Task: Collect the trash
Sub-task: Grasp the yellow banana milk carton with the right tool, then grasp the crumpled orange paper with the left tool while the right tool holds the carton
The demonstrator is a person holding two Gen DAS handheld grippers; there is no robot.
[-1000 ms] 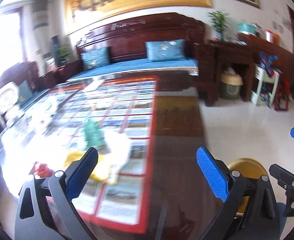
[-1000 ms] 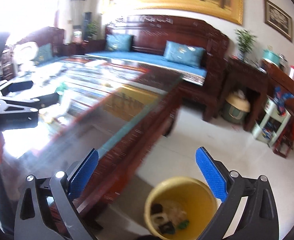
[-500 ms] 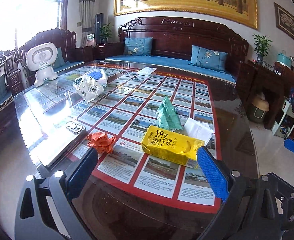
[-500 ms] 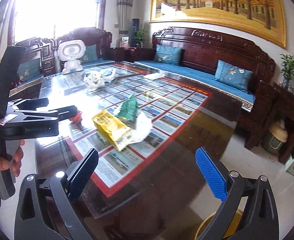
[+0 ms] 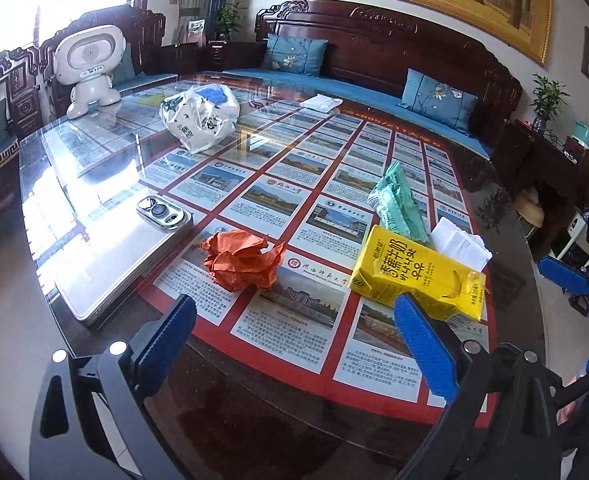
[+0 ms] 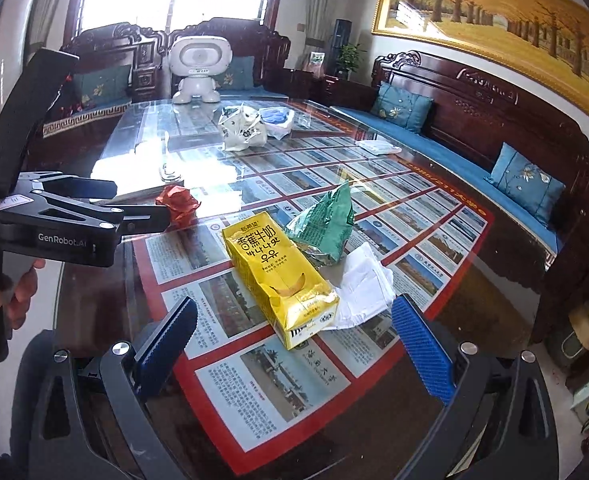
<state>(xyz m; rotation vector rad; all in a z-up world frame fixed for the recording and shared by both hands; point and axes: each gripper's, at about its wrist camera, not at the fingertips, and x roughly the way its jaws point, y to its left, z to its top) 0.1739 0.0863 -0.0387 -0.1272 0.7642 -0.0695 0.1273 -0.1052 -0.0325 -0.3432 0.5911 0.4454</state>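
Yellow carton (image 6: 279, 276), green wrapper (image 6: 326, 224) touching, flat.

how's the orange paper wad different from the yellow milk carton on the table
The orange paper wad is crumpled and shapeless; the yellow milk carton is a box lying on its side. The wad is plain, the carton printed with text and a banana. The carton is larger. Both rest on the glass table, ungrasped.

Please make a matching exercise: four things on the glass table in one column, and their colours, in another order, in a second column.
Things:
1. crumpled paper
2. milk carton
3. snack bag
4. toy robot

Colours:
A. green
B. white
C. orange-red
D. yellow

Pairs: 1-C, 2-D, 3-A, 4-B
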